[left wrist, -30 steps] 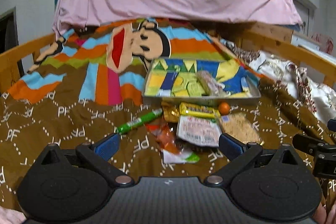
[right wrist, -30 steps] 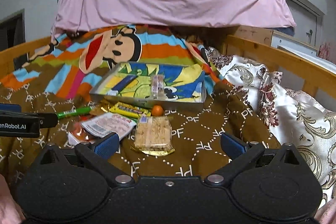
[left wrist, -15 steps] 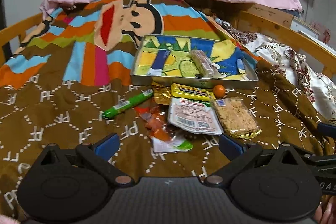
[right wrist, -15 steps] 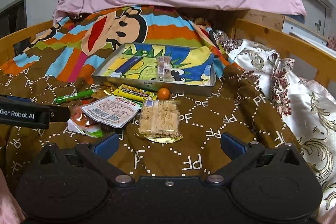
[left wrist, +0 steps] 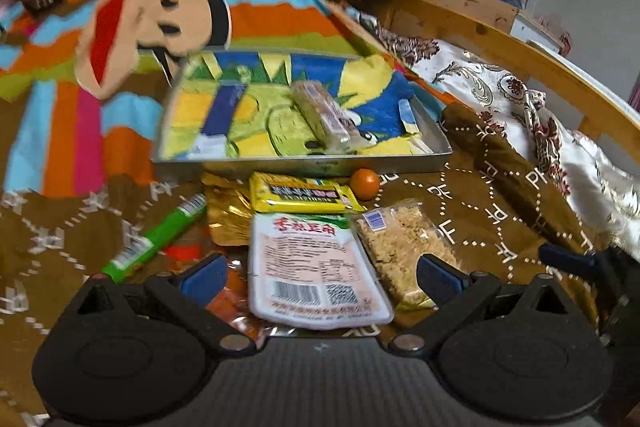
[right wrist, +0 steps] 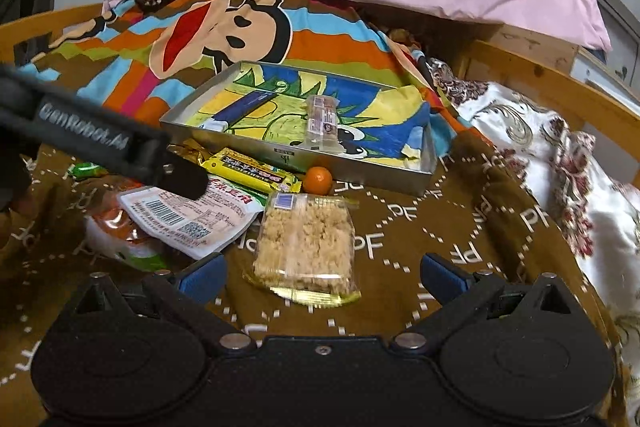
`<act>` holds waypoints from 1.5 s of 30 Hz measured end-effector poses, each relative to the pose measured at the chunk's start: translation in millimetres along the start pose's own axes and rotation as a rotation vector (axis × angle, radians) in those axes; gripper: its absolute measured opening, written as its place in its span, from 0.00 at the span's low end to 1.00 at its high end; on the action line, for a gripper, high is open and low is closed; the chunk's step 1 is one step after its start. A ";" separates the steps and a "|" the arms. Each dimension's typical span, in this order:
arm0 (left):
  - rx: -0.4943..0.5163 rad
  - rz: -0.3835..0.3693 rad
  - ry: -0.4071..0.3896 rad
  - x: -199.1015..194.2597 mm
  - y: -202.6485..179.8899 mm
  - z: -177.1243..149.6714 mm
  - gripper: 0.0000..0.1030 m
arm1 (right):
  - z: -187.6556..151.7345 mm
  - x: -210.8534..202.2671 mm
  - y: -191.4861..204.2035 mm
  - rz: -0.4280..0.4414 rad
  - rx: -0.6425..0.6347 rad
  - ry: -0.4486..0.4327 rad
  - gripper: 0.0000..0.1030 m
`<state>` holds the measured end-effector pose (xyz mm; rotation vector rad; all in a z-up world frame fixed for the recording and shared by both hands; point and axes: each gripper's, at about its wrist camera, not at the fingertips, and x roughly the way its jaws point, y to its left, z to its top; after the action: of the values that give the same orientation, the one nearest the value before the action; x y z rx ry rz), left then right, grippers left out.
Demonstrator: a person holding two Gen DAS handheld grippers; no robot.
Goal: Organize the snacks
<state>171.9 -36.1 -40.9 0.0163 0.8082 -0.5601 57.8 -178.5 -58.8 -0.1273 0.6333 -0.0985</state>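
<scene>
Now both pairs of tongs sit much lower and closer to the snack pile than they did a second ago, when they hung back over the bed with the whole spread far ahead. The left tongs (left wrist: 318,277) have come down over the white-and-pink packet (left wrist: 316,267), which lies flat between their wide-spread blue fingertips (left wrist: 202,277); nothing is gripped yet. The right tongs (right wrist: 322,277) are likewise spread wide and empty, with the crumbly rice cake in clear wrap (right wrist: 306,245) lying between and just ahead of their tips. I judge that the approach is nearly over and each hand is lining up its own pick, so the sorting proper has barely begun.

Only one item, a long clear-wrapped bar (right wrist: 320,121), lies inside the metal tray (right wrist: 424,163), on its bright cartoon lining. Everything else rests on the brown blanket (right wrist: 460,235) just in front of the tray: a yellow bar (left wrist: 302,195) touching the packet's far edge, a gold foil pouch (left wrist: 228,219) beside it, a green stick (left wrist: 156,241) off to the left, a small orange ball (left wrist: 364,183) close against the tray wall, and an orange-and-white wrapper (right wrist: 116,231) partly under the packet. The packet looks flat, glossy and soft, with a barcode facing up; the left view is somewhat blurred, so finer print is unreadable.
</scene>
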 end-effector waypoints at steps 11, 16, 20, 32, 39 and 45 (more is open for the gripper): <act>0.144 -0.070 0.111 45.6 -2.6 10.5 0.99 | -5.0 47.8 7.5 -0.023 -0.021 0.033 0.99; 0.195 -0.093 0.170 63.4 -10.9 13.1 0.99 | -8.0 61.5 6.4 0.006 0.025 0.060 0.99; 0.206 -0.065 0.188 71.4 -12.5 14.0 0.99 | -11.3 67.9 10.2 -0.010 0.027 0.092 0.98; 0.270 0.143 0.163 65.7 -14.9 8.5 0.99 | -11.9 66.9 17.6 -0.033 0.022 0.099 0.83; 0.163 0.028 0.221 79.2 -5.2 20.1 0.99 | -13.0 67.8 18.7 -0.034 0.023 0.106 0.84; 0.135 0.002 0.273 92.4 0.1 24.2 0.99 | -13.7 68.3 18.4 -0.034 0.029 0.109 0.85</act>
<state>239.6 -84.6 -87.6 0.2216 1.0335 -0.6175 105.4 -170.4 -112.3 -0.1051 0.7381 -0.1483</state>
